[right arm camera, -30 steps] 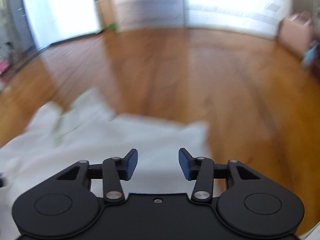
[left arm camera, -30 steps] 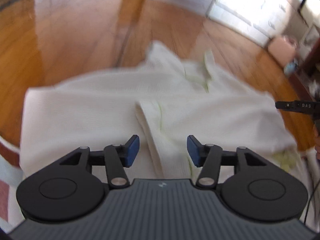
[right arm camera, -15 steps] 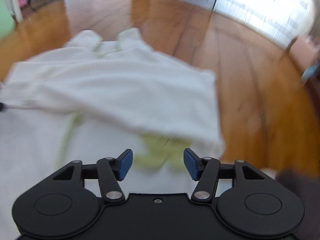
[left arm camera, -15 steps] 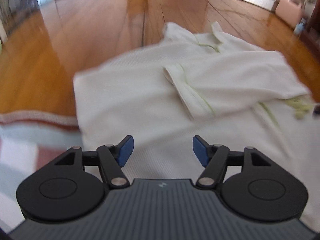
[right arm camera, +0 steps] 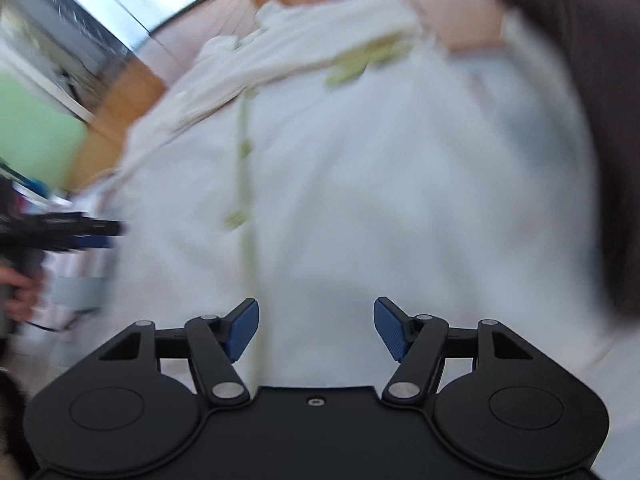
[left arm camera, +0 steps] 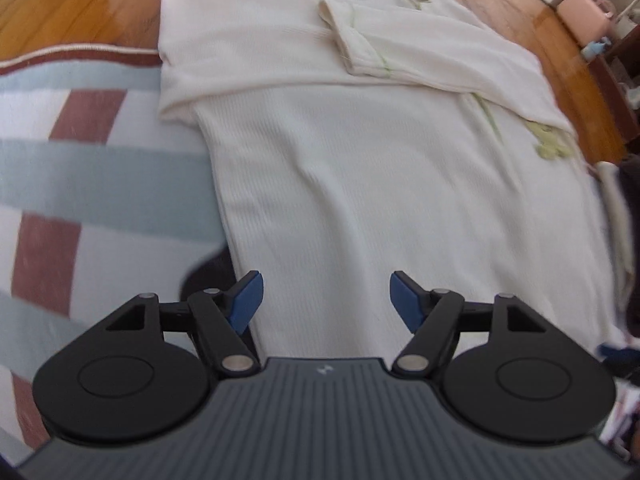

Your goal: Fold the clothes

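A cream long-sleeved shirt (left arm camera: 360, 168) with light green trim lies flat, half on a striped rug, half on the wood floor. Both sleeves are folded across its chest; one cuff (left arm camera: 352, 46) lies near the collar. My left gripper (left arm camera: 326, 300) is open and empty, hovering over the shirt's lower left part. My right gripper (right arm camera: 316, 330) is open and empty over the shirt's (right arm camera: 340, 200) lower right part, beside the green button placket (right arm camera: 244, 216). That view is blurred. The left gripper (right arm camera: 80, 228) shows at its left edge.
A rug (left arm camera: 80, 184) with pale blue, white and brown stripes lies under the shirt's lower half. Wood floor (left arm camera: 72, 4) runs beyond it. A pink box (left arm camera: 580, 4) and dark furniture (left arm camera: 616, 80) stand at the far right. Something dark (right arm camera: 592, 120) is at the right.
Both grippers have pulled back from the shirt's sleeves and collar toward its hem. Both stay open and have widened. The rug has come into the left view.
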Action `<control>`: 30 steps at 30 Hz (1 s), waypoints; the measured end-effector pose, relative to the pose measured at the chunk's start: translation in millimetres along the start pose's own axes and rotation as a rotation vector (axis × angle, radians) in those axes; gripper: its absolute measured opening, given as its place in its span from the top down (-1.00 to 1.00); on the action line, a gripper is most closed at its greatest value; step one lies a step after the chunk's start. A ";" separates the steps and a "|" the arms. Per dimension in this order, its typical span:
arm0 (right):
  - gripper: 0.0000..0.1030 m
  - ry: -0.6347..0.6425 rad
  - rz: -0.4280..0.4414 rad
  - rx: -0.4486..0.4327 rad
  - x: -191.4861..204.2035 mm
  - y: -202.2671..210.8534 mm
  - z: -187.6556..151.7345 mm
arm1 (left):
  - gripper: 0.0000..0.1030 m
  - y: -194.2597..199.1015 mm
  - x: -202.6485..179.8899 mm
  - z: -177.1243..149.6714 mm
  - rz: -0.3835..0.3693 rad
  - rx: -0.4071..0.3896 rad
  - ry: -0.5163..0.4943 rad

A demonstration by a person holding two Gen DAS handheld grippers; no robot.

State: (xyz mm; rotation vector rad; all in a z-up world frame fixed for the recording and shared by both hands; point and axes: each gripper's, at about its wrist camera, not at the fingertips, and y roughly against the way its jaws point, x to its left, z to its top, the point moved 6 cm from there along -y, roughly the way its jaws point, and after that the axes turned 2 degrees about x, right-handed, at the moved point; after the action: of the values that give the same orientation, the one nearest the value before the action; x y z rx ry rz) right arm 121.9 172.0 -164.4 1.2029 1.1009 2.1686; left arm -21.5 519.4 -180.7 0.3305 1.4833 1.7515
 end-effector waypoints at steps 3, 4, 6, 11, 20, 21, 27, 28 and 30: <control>-0.31 0.003 0.093 0.038 11.6 -13.3 -24.2 | -0.55 1.3 4.9 -22.5 -0.002 0.036 0.034; -0.07 0.037 0.108 0.049 17.3 -18.6 -29.4 | -0.55 -1.2 8.4 -29.7 -0.012 0.063 0.055; 0.91 0.131 0.104 0.100 29.1 -32.3 -40.4 | -0.55 -4.9 14.1 -42.5 -0.039 0.107 0.095; 0.90 0.279 0.058 0.135 39.5 -34.5 -65.0 | 0.11 4.8 12.5 -60.5 -0.052 0.099 0.035; 0.80 0.176 0.002 0.032 7.7 -9.1 -61.4 | -0.01 1.8 -7.5 -76.5 -0.108 0.173 -0.076; 0.77 0.165 -0.003 0.013 4.8 -3.3 -60.0 | -0.16 0.8 -9.5 -79.3 -0.131 0.190 -0.086; 0.37 -0.043 -0.074 -0.090 -45.1 32.3 -50.6 | 0.34 -5.0 -26.5 -94.2 -0.168 0.232 -0.163; 0.37 -0.080 -0.091 -0.121 -54.5 39.4 -50.2 | 0.88 -2.6 -29.3 -93.5 -0.169 0.210 -0.190; 0.37 -0.133 -0.128 -0.166 -71.1 52.5 -51.3 | 1.00 0.1 -35.1 -91.3 -0.172 0.181 -0.223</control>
State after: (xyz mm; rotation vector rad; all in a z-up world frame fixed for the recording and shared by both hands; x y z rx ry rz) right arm 117.2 70.4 -174.2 1.1517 0.8985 2.0086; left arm -58.2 430.0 -195.9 0.4622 1.4640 1.4013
